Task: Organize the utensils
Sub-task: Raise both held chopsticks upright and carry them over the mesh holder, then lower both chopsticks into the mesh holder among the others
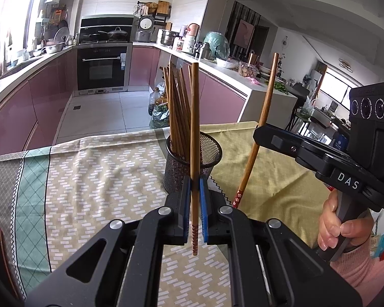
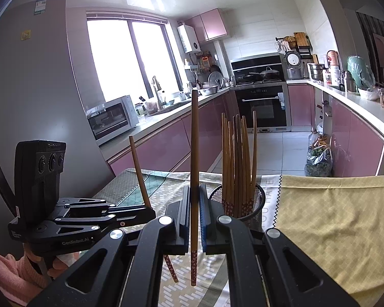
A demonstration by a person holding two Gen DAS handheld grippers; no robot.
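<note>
My left gripper (image 1: pixel 195 182) is shut on one brown chopstick (image 1: pixel 194 128), held upright with its red patterned end hanging below the blue pads. Just beyond stands a black mesh holder (image 1: pixel 178 171) with several chopsticks (image 1: pixel 175 117) in it. To the right, my right gripper (image 1: pixel 258 131) grips a second chopstick (image 1: pixel 267 94), tilted. In the right wrist view, my right gripper (image 2: pixel 194 188) is shut on that upright chopstick (image 2: pixel 194 148). The mesh holder (image 2: pixel 257 204) sits just right of it. The left gripper (image 2: pixel 149 208) with its chopstick (image 2: pixel 138 166) is at the left.
The table carries a patterned grey-green cloth (image 1: pixel 102 179) and a yellow cloth (image 2: pixel 332 225). A hand (image 1: pixel 330 227) in a pink sleeve grips the right handle. Beyond the table's far edge lie tiled floor, a bottle and bag (image 1: pixel 157 110), pink cabinets and an oven (image 1: pixel 102 69).
</note>
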